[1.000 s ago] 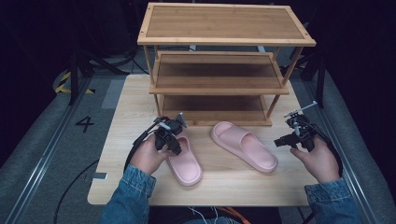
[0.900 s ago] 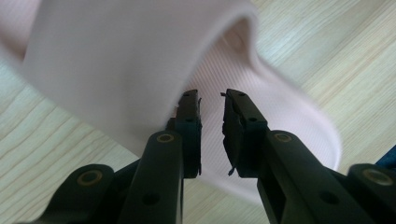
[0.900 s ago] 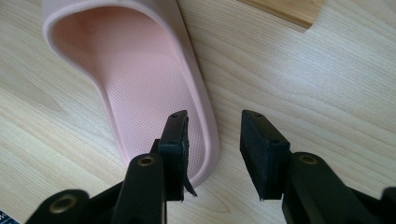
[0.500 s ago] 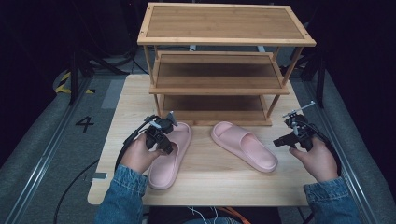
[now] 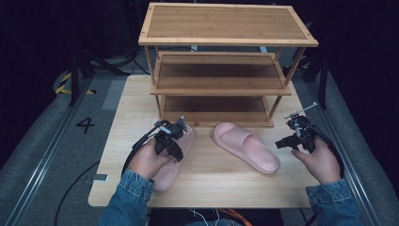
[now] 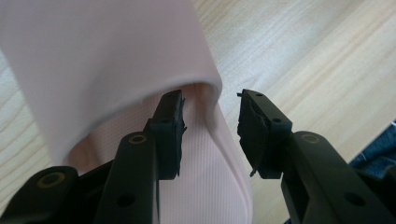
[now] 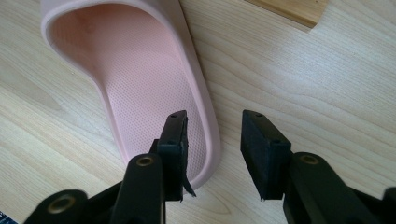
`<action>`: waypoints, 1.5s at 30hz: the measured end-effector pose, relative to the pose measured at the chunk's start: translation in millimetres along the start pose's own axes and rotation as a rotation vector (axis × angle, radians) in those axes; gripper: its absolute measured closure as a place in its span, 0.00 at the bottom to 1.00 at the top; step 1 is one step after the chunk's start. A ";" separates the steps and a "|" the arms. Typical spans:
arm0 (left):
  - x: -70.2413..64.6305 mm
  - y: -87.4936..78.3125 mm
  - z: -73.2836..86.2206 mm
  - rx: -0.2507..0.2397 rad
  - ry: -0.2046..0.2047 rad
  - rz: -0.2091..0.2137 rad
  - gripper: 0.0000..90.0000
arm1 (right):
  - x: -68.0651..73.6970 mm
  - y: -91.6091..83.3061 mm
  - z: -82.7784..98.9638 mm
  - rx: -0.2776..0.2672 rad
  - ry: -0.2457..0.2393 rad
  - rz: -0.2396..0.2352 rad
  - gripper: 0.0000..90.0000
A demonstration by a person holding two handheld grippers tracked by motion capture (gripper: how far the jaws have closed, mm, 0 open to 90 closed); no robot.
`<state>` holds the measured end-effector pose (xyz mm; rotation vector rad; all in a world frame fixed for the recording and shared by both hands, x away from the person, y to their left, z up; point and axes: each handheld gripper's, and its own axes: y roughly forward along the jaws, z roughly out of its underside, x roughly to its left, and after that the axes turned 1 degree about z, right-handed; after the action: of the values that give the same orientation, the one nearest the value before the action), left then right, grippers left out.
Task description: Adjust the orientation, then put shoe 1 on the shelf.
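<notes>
The left gripper (image 6: 210, 126), jaws apart astride the left slipper's (image 5: 175, 155) strap edge, has swung that slipper toe-first toward the rack (image 5: 221, 66), likely readying a lift. The right gripper (image 7: 212, 149) hovers open beside the other slipper (image 7: 140, 79). Nothing blocks the rack's shelves.

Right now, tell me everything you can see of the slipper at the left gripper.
The left slipper is pale pink, foam-like, with a broad closed strap and a finely dotted footbed. It lies sole-down on the wooden table, toe towards the shoe rack. The left gripper is open, its jaws astride the strap's side edge, one inside the opening.
</notes>
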<state>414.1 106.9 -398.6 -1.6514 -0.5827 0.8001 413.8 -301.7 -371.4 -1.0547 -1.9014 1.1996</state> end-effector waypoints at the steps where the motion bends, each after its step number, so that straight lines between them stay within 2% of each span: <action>1: -0.3 4.6 -2.9 -0.003 -0.023 -0.022 0.69 | 0.0 0.1 0.2 0.000 -0.001 0.001 0.69; 5: -2.2 10.8 -8.0 0.006 -0.024 -0.034 0.73 | -0.7 1.8 0.4 0.008 0.002 0.002 0.69; 9: -4.9 15.3 -11.0 0.020 -0.019 -0.055 0.83 | 0.3 3.7 0.9 0.014 0.000 0.004 0.69; 21: -1.4 3.3 -4.7 0.009 -0.006 -0.067 0.91 | -1.5 4.2 2.4 0.018 0.008 0.013 0.70; 25: 0.7 0.0 -2.0 0.009 -0.023 -0.054 0.92 | -1.2 2.6 2.3 0.010 0.004 0.013 0.70; 27: 1.8 -2.6 -0.4 0.008 -0.028 -0.048 0.92 | -1.7 1.6 1.6 0.005 0.011 -0.003 0.71; 32: 0.2 -15.2 4.3 0.000 0.006 -0.039 0.92 | -3.7 3.5 0.4 0.010 0.021 -0.020 0.71; 34: -3.1 -21.5 7.0 -0.014 0.008 -0.036 0.92 | -3.7 3.7 -0.1 0.010 0.019 -0.018 0.70; 37: -6.3 -32.8 8.5 -0.028 0.041 -0.044 0.92 | -3.5 2.1 0.1 0.008 0.018 -0.016 0.69; 38: -10.1 -39.9 8.7 -0.041 0.046 -0.041 0.92 | -3.6 0.1 0.4 0.000 0.021 -0.016 0.69; 39: -10.1 -39.9 8.7 -0.041 0.046 -0.041 0.92 | -4.0 -0.6 0.8 -0.004 0.019 -0.016 0.69; 40: -11.5 -43.6 8.7 -0.046 0.065 -0.045 0.92 | -4.5 -1.0 1.1 -0.003 0.020 -0.014 0.69; 43: -15.8 -52.1 8.8 -0.075 0.086 -0.031 0.92 | -6.8 0.8 2.6 0.001 0.030 -0.010 0.68; 44: -16.9 -59.0 7.8 -0.083 0.105 -0.036 0.92 | -7.4 1.8 3.7 0.005 0.032 -0.009 0.68; 45: -18.3 -62.4 7.5 -0.082 0.107 -0.044 0.92 | -7.7 2.7 5.0 0.008 0.035 -0.008 0.68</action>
<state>399.1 112.1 -335.1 -1.7387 -0.5807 0.6597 413.9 -309.7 -376.5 -1.0566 -1.8708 1.1762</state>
